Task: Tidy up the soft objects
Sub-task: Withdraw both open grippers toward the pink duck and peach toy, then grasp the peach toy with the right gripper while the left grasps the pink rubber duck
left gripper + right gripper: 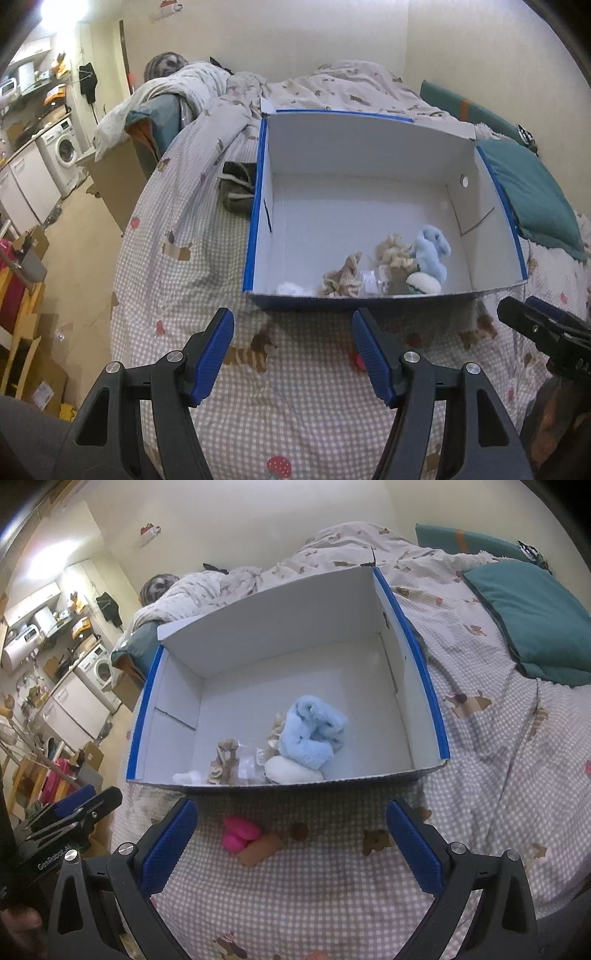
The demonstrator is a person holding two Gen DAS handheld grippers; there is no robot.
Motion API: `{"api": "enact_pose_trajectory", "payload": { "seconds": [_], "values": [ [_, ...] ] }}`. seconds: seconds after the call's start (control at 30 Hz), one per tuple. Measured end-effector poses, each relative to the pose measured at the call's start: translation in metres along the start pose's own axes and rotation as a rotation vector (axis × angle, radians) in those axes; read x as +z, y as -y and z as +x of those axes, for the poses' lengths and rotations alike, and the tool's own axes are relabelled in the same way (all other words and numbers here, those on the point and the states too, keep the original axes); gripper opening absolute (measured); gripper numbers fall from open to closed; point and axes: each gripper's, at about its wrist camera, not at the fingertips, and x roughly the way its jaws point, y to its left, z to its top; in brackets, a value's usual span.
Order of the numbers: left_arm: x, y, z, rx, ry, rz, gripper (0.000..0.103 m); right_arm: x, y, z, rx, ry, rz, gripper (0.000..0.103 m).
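Observation:
A blue-sided cardboard box [258, 192] with a white inside [417, 664] stands on the bed. In its near part lie a light-blue fluffy toy [312, 734] [430, 253], beige frilly pieces [393, 253] [225, 762], a white pad [291, 771] [424, 282] and a white tuft [291, 289]. A pink soft object [238, 834] and a tan block [260, 849] lie on the bedspread before the box. My right gripper [291, 834] is open around them, above. My left gripper [291, 350] is open and empty in front of the box.
The checked bedspread [207, 280] covers the bed. A teal cushion [532, 620] lies right of the box. A dark cloth [236, 192] lies at the box's left side. Crumpled bedding [332, 85] is behind. The floor and cartons [33, 332] are on the left.

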Motion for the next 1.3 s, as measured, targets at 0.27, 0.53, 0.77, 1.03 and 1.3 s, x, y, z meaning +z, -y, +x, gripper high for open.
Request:
{"api": "enact_pose_trajectory", "payload": {
  "seconds": [0.27, 0.53, 0.77, 1.03, 1.3],
  "values": [
    [-0.002, -0.007, 0.007, 0.005, -0.041, -0.024, 0.064, -0.002, 0.008, 0.008, 0.009, -0.026, 0.038, 0.103],
    [-0.006, -0.012, 0.021, 0.013, -0.106, -0.054, 0.064, -0.007, 0.003, 0.034, 0.009, -0.132, 0.008, 0.103],
    [-0.007, -0.032, 0.030, 0.018, -0.157, -0.168, 0.064, -0.014, -0.003, 0.053, 0.019, -0.212, -0.017, 0.103],
    [-0.008, -0.038, 0.034, -0.001, -0.186, -0.221, 0.064, -0.029, -0.032, 0.085, 0.007, -0.320, -0.149, 0.085],
    [-0.008, -0.032, 0.039, -0.027, -0.214, -0.227, 0.064, -0.043, -0.057, 0.126, -0.011, -0.393, -0.298, 0.083]
  ]
}}
